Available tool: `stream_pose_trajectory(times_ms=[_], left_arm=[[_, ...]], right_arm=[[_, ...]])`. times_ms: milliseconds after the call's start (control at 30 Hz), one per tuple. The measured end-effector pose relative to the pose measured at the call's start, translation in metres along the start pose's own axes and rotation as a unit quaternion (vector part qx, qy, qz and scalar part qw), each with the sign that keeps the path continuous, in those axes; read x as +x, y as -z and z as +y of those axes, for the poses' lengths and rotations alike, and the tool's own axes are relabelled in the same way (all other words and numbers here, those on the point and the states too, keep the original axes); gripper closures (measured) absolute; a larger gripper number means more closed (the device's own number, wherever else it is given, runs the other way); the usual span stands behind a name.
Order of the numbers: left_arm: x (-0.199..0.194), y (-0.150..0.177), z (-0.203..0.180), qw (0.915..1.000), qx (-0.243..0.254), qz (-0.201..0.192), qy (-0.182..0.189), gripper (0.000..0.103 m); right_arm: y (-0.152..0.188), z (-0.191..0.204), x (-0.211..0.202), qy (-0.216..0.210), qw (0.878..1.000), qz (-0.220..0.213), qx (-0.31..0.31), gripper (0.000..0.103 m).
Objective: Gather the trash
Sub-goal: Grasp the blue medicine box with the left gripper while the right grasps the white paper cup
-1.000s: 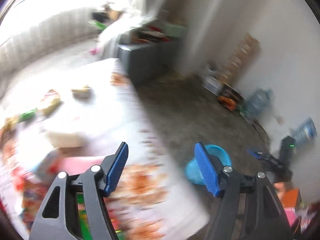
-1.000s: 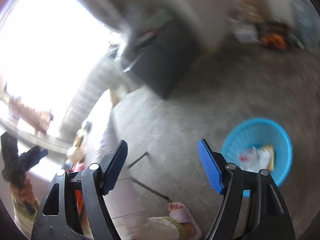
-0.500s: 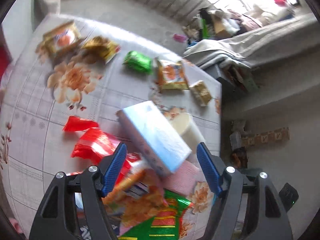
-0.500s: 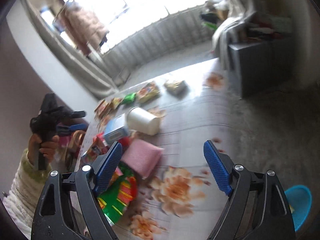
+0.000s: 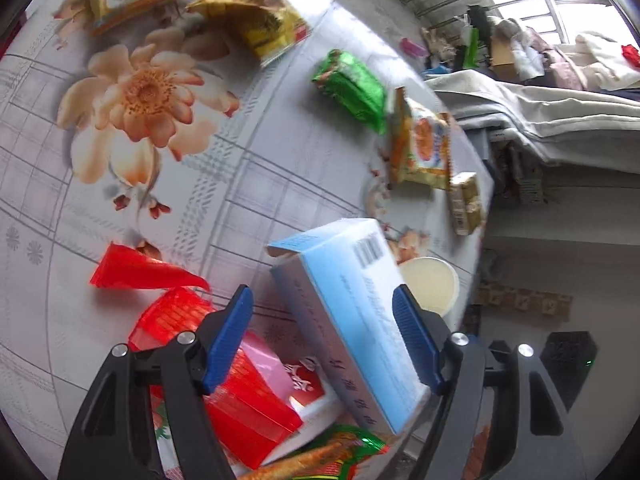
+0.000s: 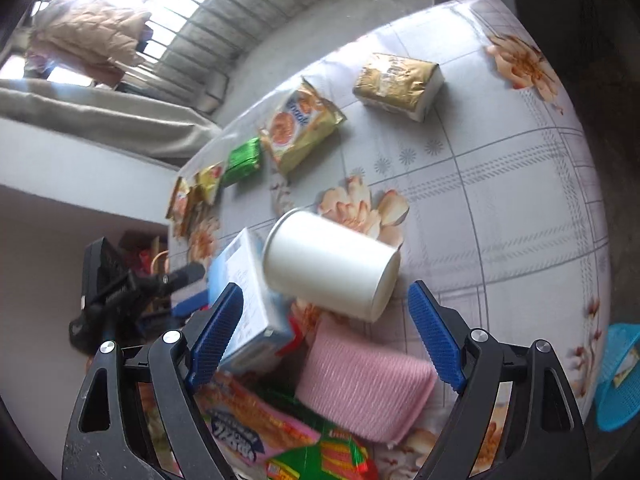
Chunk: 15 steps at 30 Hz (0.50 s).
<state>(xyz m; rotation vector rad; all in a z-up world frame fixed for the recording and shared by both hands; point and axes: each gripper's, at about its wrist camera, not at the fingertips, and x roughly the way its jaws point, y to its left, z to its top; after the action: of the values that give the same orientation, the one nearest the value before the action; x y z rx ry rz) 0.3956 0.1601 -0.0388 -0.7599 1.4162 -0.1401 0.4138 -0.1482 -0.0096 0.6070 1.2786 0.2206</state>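
Observation:
Trash lies on a floral tablecloth (image 5: 208,184). My left gripper (image 5: 326,338) is open, its jaws on either side of a light-blue box (image 5: 352,320) that rests on red wrappers (image 5: 224,380). My right gripper (image 6: 326,342) is open above a tipped white cup (image 6: 332,268) and a pink cloth (image 6: 364,384); the blue box (image 6: 248,300) lies by its left finger. The cup's rim shows in the left wrist view (image 5: 430,286). A blue basket (image 6: 618,380) holding wrappers stands on the floor at the right.
Snack packets lie further off: green (image 5: 352,84), orange (image 5: 420,148), gold (image 6: 396,84), yellow (image 5: 256,20). The table edge (image 6: 592,200) drops to a concrete floor. The left gripper shows in the right wrist view (image 6: 120,288). A bed (image 5: 552,108) stands beyond.
Both grippers have swung from the floor and basket back over the table and moved in close to the pile. The left now straddles the blue box; the right hangs over the cup.

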Motion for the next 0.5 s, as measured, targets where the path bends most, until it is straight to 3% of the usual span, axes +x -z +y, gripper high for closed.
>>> stream_pose_trajectory(times_ms=[167,300,500], left_arm=[[0.011,-0.001,-0.005,0.9996,0.012,0.025,0.010,0.036],[0.014,0.000,-0.006,0.9995,0.013,0.027,0.011,0.048],[0.014,-0.002,-0.006,0.9997,0.006,0.014,0.018,0.055]], right_arm=[[-0.003,0.011,0.012,0.022,0.998,-0.002,-0.057,0.023],[0.002,0.026,0.021,0.064,0.988,-0.006,-0.139,0.023],[0.005,0.038,0.035,0.099,0.971,-0.004,-0.216,0.025]])
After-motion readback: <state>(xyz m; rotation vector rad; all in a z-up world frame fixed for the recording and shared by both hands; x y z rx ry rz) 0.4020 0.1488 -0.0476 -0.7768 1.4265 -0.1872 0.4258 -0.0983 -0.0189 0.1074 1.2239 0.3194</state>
